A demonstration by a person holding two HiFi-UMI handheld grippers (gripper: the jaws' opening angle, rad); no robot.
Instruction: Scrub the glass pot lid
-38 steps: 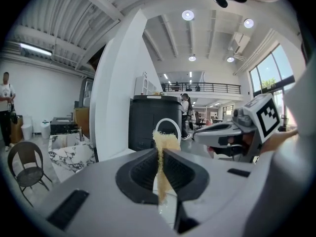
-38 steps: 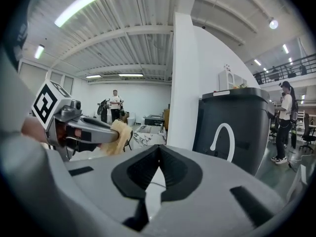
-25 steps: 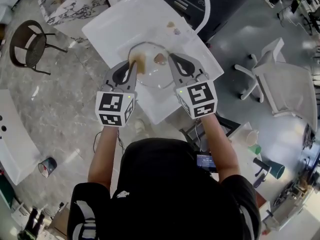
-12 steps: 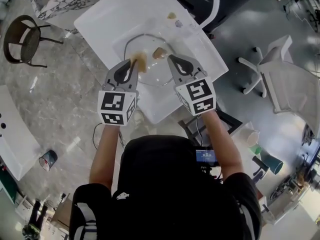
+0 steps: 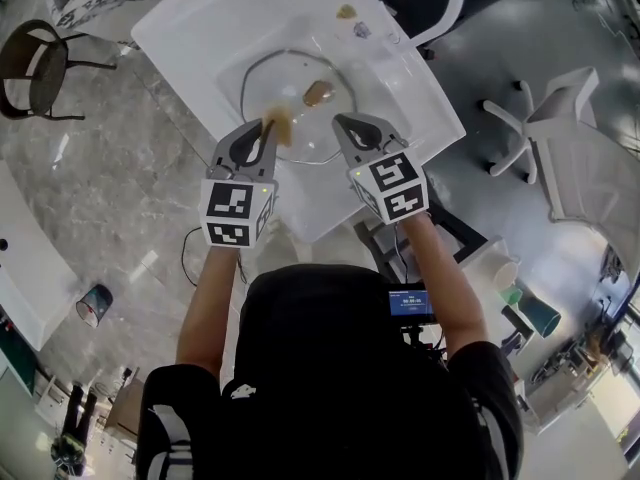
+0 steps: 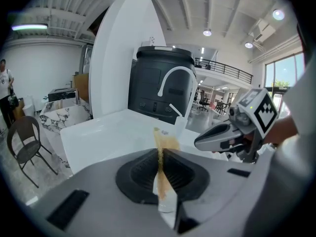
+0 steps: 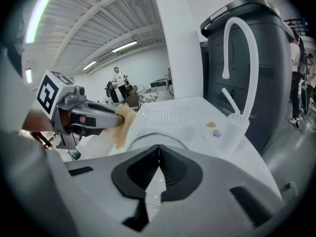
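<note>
Glass pot lid (image 5: 290,83): laid flat in the basin of the white sink (image 5: 190,28), brown knob (image 5: 318,93) upward; its rim is also seen in the right gripper view, just beyond the jaws
Left hand-held gripper (image 5: 268,128): clamped on a tan sponge (image 5: 281,124); in the left gripper view the sponge is pinched edge-on between the pads and sticks out past the tips
Sponge position: held over the near left part of the lid; contact with the glass cannot be told
Right hand-held gripper (image 5: 342,121): jaws pressed together, nothing caught between them; held above the near right edge of the lid
Spacing: both tips are pointed down toward the lid, the knob lying between and a little beyond them
Faucet (image 6: 174,70): white, arched, at the far side of the sink, before a dark cabinet
Sink ledge: a small brown scrap (image 5: 347,11) and a small pale bit (image 5: 362,30) are noted near the faucet base
Surroundings: round dark chair (image 5: 35,63) on the grey floor to the left
</note>
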